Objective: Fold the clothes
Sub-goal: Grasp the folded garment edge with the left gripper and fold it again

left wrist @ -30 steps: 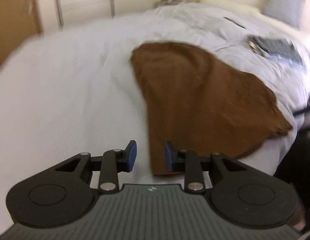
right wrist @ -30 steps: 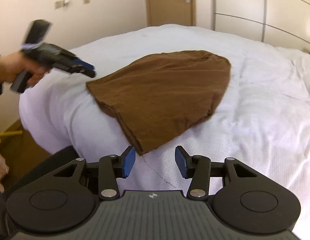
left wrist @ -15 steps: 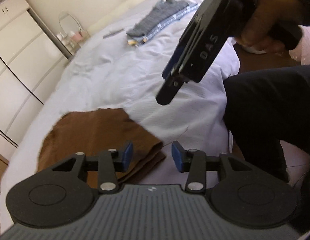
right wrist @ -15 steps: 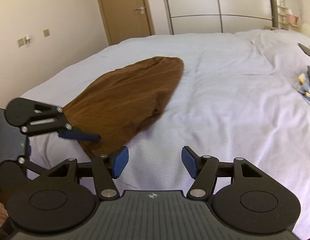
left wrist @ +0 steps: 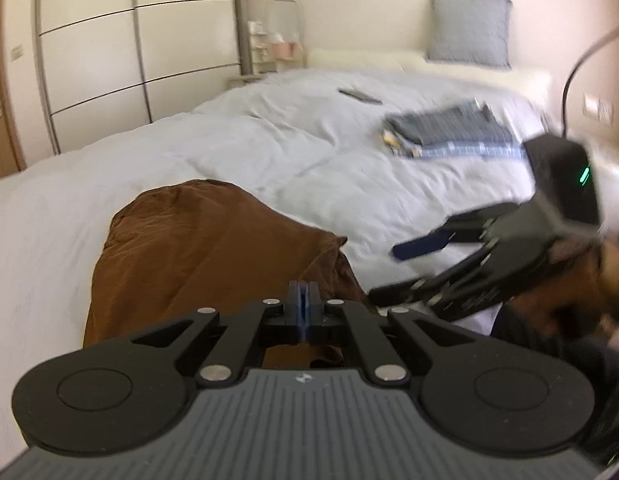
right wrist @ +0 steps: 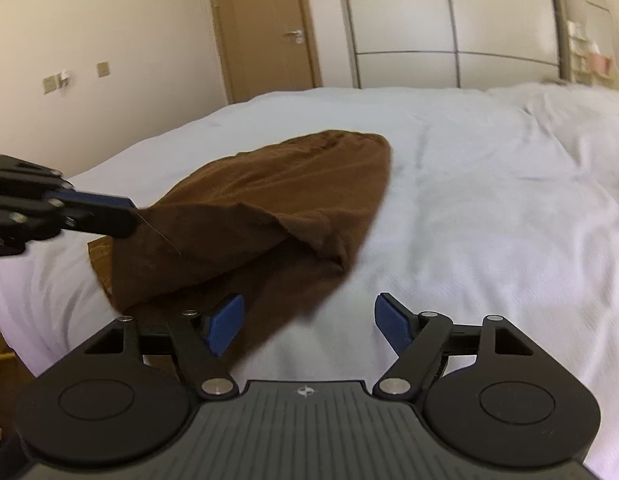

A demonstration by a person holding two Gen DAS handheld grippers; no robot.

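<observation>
A brown garment (right wrist: 269, 208) is spread on the white bed (right wrist: 469, 200), close to the bed's near edge, presumably so that both tongs can reach it from where the person stands. In the right wrist view it is seen from 9 o'clock to the centre, and its near layer is lifted clear of the layer beneath.

The left tongs (left wrist: 302, 308) are shut, and brown cloth is seen directly under and around the tips; in the right wrist view the same tongs (right wrist: 121, 216) meet the raised corner of the garment at 9 o'clock. That corner is judged to be pinched so that it can be carried across for a fold.

The right tongs (right wrist: 309, 324) are open with nothing between them, the left pad being just over the garment's near edge at 6 o'clock. They are probably being lined up to take a 2nd corner, though that is only a judgement.

Folded grey and blue clothes (left wrist: 449, 132) are seen at 1 o'clock in the left wrist view, well apart from the garment, likely set aside as finished.

No writing or brand can be read; only a small emblem is marked on each tool body.
</observation>
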